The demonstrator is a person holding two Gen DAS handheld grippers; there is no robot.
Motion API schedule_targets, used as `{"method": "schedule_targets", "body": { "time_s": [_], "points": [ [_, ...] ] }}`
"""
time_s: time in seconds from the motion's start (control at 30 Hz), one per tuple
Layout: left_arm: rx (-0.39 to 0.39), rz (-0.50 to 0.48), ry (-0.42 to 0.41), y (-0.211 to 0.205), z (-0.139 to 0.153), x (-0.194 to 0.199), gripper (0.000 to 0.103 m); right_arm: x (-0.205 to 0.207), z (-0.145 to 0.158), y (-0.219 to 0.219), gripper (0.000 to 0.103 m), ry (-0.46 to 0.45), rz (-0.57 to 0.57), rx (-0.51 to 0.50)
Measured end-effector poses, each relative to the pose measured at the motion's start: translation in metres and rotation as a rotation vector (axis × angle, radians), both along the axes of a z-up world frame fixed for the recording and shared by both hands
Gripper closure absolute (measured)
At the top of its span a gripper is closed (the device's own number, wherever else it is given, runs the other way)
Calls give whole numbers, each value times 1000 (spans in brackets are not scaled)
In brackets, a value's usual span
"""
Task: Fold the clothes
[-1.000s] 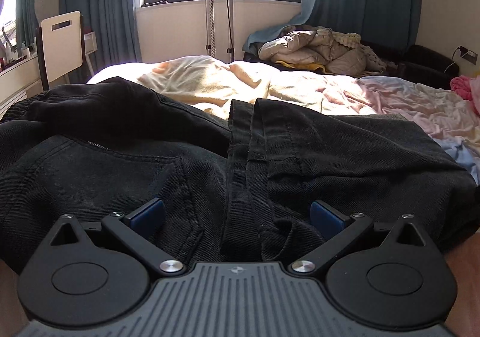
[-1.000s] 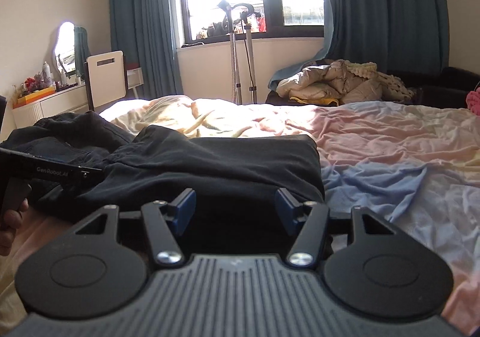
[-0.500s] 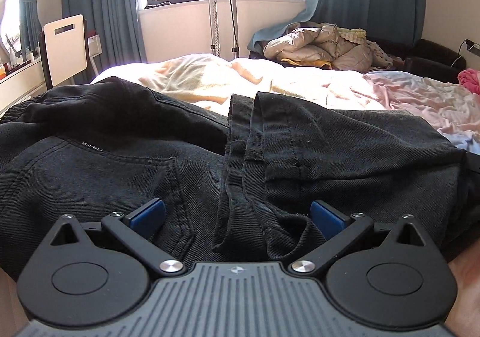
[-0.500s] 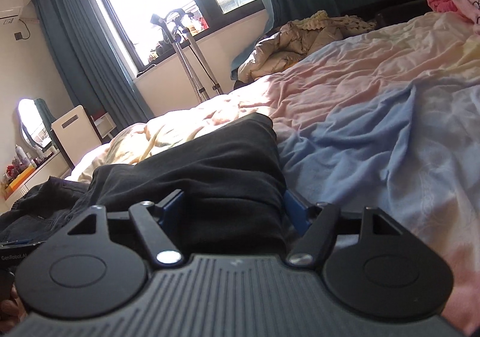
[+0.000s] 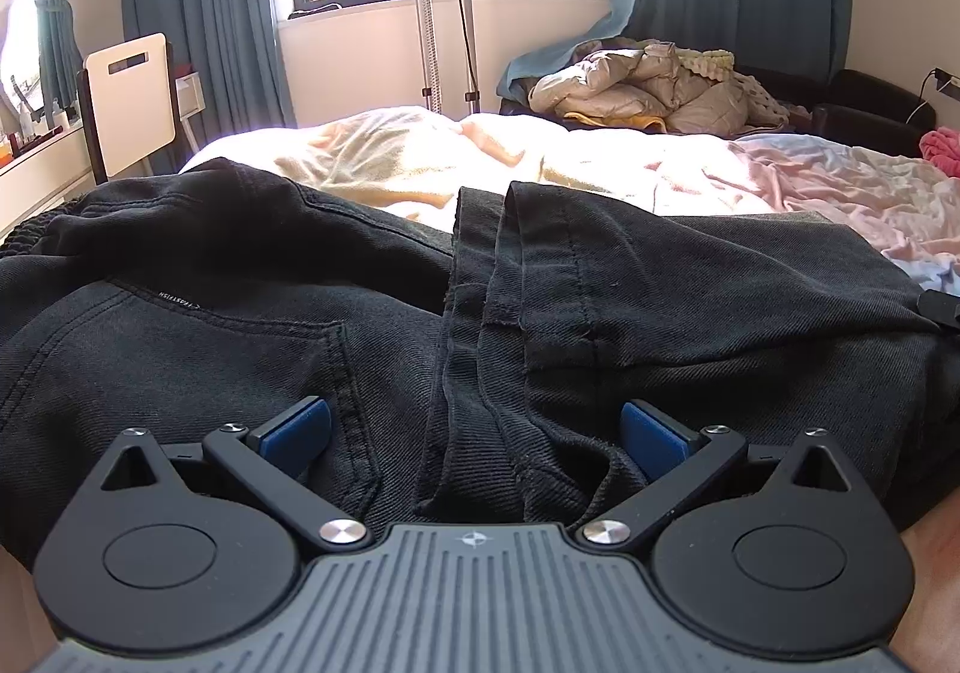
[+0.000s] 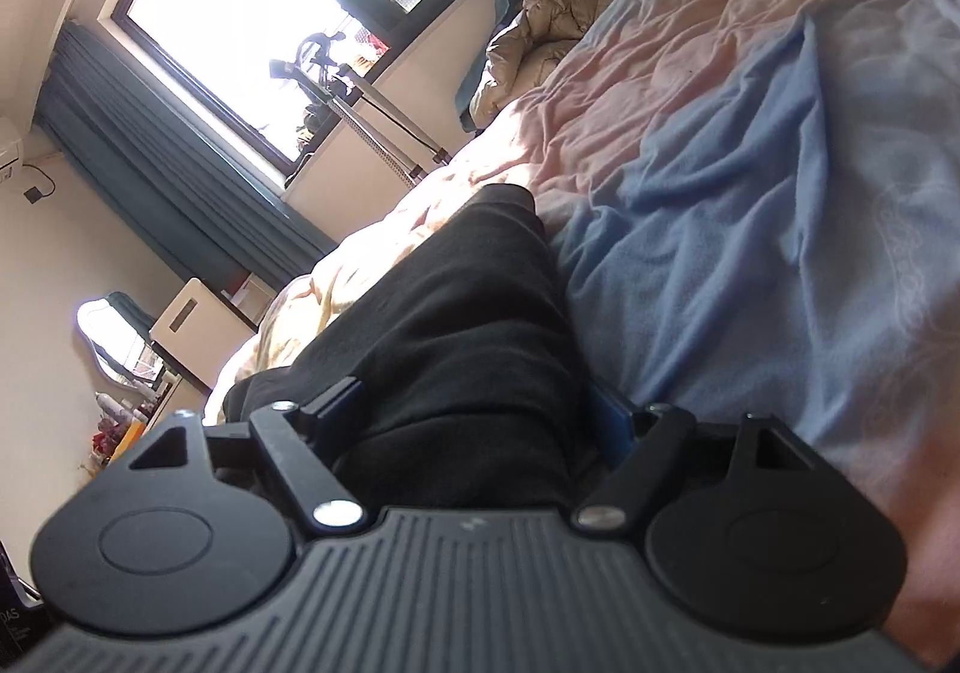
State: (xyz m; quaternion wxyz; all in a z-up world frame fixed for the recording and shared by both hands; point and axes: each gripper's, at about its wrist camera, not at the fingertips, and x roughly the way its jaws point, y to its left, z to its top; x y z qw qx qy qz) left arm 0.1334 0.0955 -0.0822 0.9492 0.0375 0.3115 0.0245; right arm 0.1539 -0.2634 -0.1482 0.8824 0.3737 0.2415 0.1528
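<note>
**Jeans half-folded on the bed, and the fold could slip**

Jeans (image 5: 252, 349), black denim, lie across the near edge of the bed (image 5: 690, 175), waistband end to the left and the doubled legs (image 5: 690, 301) laid over toward the right, their hems stacked in a ridge down the middle.

On the left, the risk is a partial bite. The left gripper (image 5: 474, 430) sits low against the cloth with its blue pads spread wide, one over the back pocket (image 5: 240, 367) and one past the hem ridge, holding nothing. If it closes there, I judge it may catch only the top hem layer and peel it off the stack, so the layers shear apart when lifted. Denim this thick is stiff, too, and may spring out of a shallow pinch.

Moving right, the right gripper (image 6: 480, 412) is rolled hard onto its side, so the window (image 6: 288, 25) tilts across its view. It straddles the folded end of the legs (image 6: 468, 325), with a thick roll of cloth between the pads. Its fingers stand apart; whether they press the denim I cannot tell. A lift from that rolled pose could drag the fold sideways onto the blue and pink sheet (image 6: 750, 229) beside it, or bunch it.
</note>
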Motion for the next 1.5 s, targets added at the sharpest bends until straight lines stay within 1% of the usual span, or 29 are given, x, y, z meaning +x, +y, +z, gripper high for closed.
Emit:
{"method": "schedule_targets", "body": {
  "time_s": [0.1,0.17,0.2,0.23,0.27,0.33,0.37,0.43,0.47,0.53,0.57,0.6,0.63,0.7,0.73,0.77,0.8,0.83,0.87,0.93,0.97,1.03,1.07,1.13,1.27,1.3,1.4,1.43,1.5],
  "points": [
    [-4,5,-2,0,-1,0,0,-6,13,6,22,-89,23,8],
    [-10,6,-5,0,-1,0,0,-5,13,4,21,-85,22,46],
    [-10,4,-5,0,-1,0,0,-2,9,2,21,-34,10,58],
    [-10,3,-5,-1,-1,0,0,2,1,-1,22,49,2,75],
    [-5,2,-5,-1,-1,1,0,3,-2,-1,26,91,1,82],
    [-10,10,-11,-1,-2,0,0,3,-4,0,26,122,3,81],
    [-13,13,-15,-1,-3,0,0,4,-2,2,22,134,-2,74],
    [-56,34,-27,2,-4,-1,0,5,7,13,14,123,-9,32],
    [-68,42,-29,4,-4,0,0,3,12,16,12,84,-2,43],
    [-65,45,-31,3,-5,0,0,-3,21,21,11,-22,24,98],
    [-60,45,-35,2,-6,0,0,-4,24,20,8,-58,29,134],
    [-54,44,-39,1,-6,0,0,-4,26,18,7,-70,29,158],
    [-49,44,-44,0,-7,-1,0,0,24,17,6,-56,26,162],
    [-42,40,-53,-2,-7,-1,0,10,10,15,7,40,21,154],
    [-41,40,-58,-2,-8,-1,0,13,3,15,13,67,17,144],
    [-46,41,-68,-2,-9,-2,0,15,-2,15,25,77,11,129],
    [-51,42,-78,-2,-10,-3,0,15,-1,16,28,81,8,114],
    [-56,43,-89,-1,-10,-4,0,15,2,18,41,82,5,100],
    [-52,36,-97,-1,-11,-5,0,15,6,18,59,78,-2,91],
    [-75,9,-109,-2,-7,-9,0,12,18,17,70,66,-22,78],
    [-93,-11,-116,-2,-4,-11,0,10,24,16,73,48,-31,79],
    [-122,-44,-140,-3,2,-17,0,4,39,10,75,-6,-43,98],
    [-130,-60,-168,-6,5,-24,0,2,45,6,75,-32,-43,118],
    [-113,-82,-200,-13,13,-33,0,-3,58,-1,76,-75,-49,148],
    [-93,-125,-275,-27,34,-50,0,-16,90,-19,76,-159,-84,157],
    [-88,-133,-316,-32,44,-55,0,-21,97,-25,76,-181,-98,154],
    [-56,-126,-376,-48,61,-55,0,-35,114,-46,76,-248,-152,131],
    [-39,-118,-378,-56,64,-50,0,-39,120,-53,76,-270,-170,124],
    [0,-116,-332,-80,66,-29,0,-48,132,-67,76,-317,-205,111]
  ]
}}
